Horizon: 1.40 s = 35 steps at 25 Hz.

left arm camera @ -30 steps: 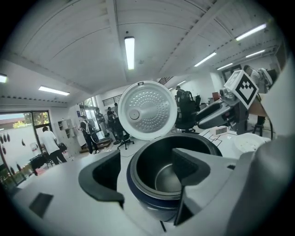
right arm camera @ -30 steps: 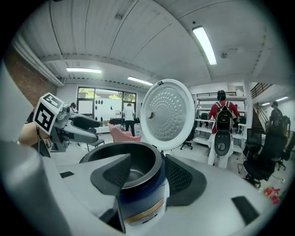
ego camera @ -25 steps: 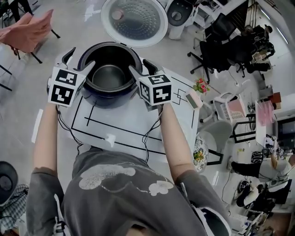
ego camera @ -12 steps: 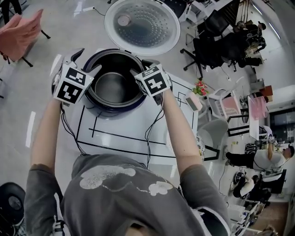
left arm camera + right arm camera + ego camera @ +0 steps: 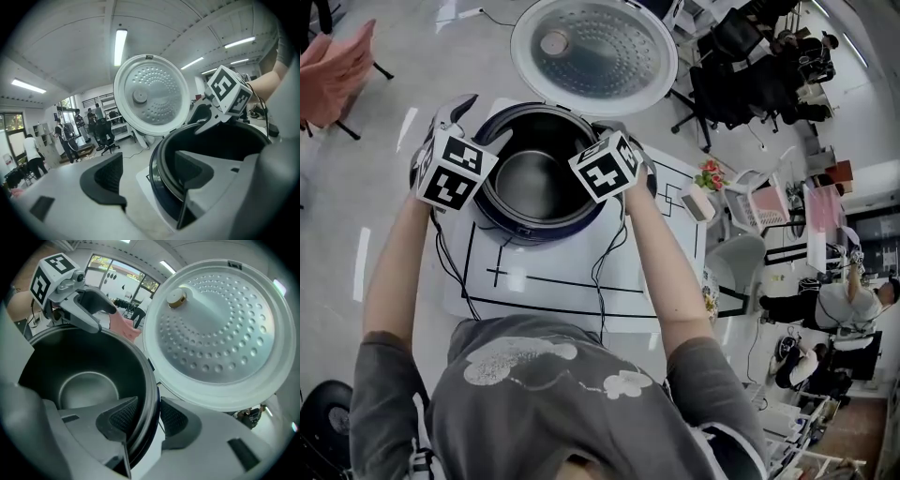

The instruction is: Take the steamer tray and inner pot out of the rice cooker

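**Subject.** The cooker [image 5: 517,232] stands on the counter [image 5: 548,281] with its lid [image 5: 593,52] swung fully back behind it. The pot [image 5: 534,183] sits in the cooker, and its bare bottom is showing. No tray can be seen in or beside the cooker in any view.

**Left gripper** [image 5: 149,177]. It is at the cooker's left side. The fingers [image 5: 108,180] are wide apart, one outside the cooker's wall and the other down inside the pot. Wall and rim both lie between them, and neither pad touches.

**Right gripper** [image 5: 149,416]. It is at the cooker's right side. Its fingers [image 5: 177,420] have just been closing and now stand narrow across the pot's rim, one pad inside and one outside. Both pads appear to bear on the rim.

**Assessment.** The step in hand looks like taking a two-sided hold on the pot before lifting it. The right side looks secured; the left does not.

**Recommendations.**
- Bring the left outer finger in over the cooker's top edge, so that only the pot's rim lies between the pads and the wall does not.
- Close the left fingers firmly before any lift.
- Keep the two holds opposite each other across the cooker's mouth.
- Raise both sides together, straight up and level, or the pot may bind in the cooker.
- The rim is thin and smooth, so it is likely to slip if one side leads.
- Stay forward of the lid.
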Each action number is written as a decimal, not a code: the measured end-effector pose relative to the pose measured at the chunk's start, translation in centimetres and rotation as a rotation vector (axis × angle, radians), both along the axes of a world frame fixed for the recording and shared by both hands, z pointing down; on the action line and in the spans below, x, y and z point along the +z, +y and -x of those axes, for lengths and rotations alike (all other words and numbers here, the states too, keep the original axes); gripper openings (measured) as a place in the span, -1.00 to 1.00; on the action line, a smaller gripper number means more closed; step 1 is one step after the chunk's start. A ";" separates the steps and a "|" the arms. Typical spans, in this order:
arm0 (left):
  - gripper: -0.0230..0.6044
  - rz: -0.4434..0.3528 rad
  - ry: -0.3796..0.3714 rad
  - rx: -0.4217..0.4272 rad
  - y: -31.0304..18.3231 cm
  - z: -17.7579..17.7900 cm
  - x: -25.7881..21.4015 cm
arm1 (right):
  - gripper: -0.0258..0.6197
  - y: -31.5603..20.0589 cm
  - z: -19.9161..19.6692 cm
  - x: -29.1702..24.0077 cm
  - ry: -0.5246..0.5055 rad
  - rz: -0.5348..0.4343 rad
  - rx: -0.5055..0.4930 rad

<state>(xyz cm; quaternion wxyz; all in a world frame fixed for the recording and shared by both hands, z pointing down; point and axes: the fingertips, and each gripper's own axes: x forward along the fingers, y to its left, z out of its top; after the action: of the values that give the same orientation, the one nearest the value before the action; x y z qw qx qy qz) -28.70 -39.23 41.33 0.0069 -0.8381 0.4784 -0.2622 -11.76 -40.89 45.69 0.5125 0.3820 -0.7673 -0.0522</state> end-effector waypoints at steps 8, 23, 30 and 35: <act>0.19 -0.011 0.001 0.011 -1.0 0.3 -1.1 | -0.51 0.2 1.1 -1.8 0.015 -0.057 -0.031; 0.15 0.134 -0.282 0.259 -3.1 -4.9 2.2 | -0.59 0.3 2.7 -5.6 -0.259 -0.033 -0.073; -0.24 0.141 -0.398 0.274 -4.0 -4.9 3.0 | -0.60 0.7 3.0 -6.3 -0.259 -0.047 -0.098; -0.51 0.156 -0.473 0.333 -3.4 -5.6 3.8 | -0.60 0.6 3.3 -6.5 -0.267 -0.050 -0.105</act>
<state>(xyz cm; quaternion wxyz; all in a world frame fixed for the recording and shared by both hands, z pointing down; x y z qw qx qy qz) -23.12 -42.60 45.16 0.0965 -0.8186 0.2979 -0.4815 -15.01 -40.28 39.20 0.3929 0.3573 -0.8460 -0.0468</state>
